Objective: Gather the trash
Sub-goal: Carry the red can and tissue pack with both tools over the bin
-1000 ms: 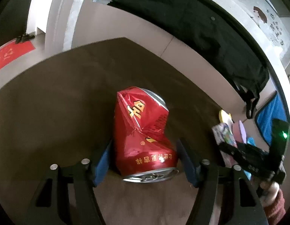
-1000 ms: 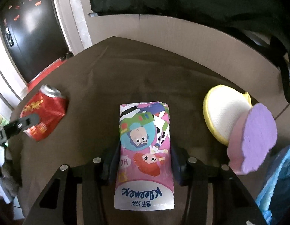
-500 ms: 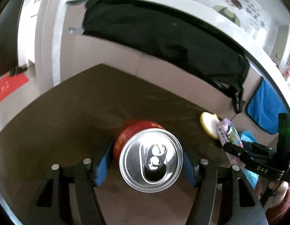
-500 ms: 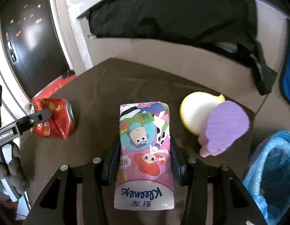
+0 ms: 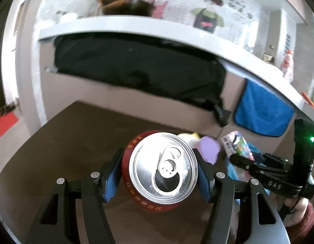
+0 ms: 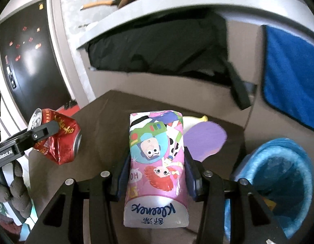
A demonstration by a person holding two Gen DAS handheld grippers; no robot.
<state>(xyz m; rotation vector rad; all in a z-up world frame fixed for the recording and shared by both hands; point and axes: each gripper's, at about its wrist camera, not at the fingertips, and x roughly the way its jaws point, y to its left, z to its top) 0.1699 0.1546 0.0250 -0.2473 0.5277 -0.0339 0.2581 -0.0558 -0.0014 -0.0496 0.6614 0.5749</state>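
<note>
— Brown tabletop (image 6: pixel 108 122) first, since it carries the rest: what lies on it?

— Little. A yellow-rimmed sponge (image 6: pixel 190 120) and a purple sponge (image 6: pixel 205 140) sit together near its right edge. Off that edge, lower right, stands a bin lined with a blue bag (image 6: pixel 279 179), its mouth open upward.

— And the tissue pack?

— The tissue pack (image 6: pixel 157 166), pink with cartoon figures, is lifted clear of the tabletop. It lies lengthwise between the blue pads of the right gripper (image 6: pixel 156 174), one pad pressed against each long side, its printed end toward the camera. The jaws are clamped on it.

— The can?

— The dented red can (image 5: pixel 163 170) sits crosswise to the left gripper (image 5: pixel 159 172), its silver top with the open mouth facing the camera. Both pads bear on its sides, so it is gripped, also above the tabletop. In the right wrist view the same can (image 6: pixel 59 138) hangs over the left edge, a black finger (image 6: pixel 41 131) across it.

— Anything of the person?

— A gloved hand (image 6: pixel 16 185) under the left gripper.
</note>
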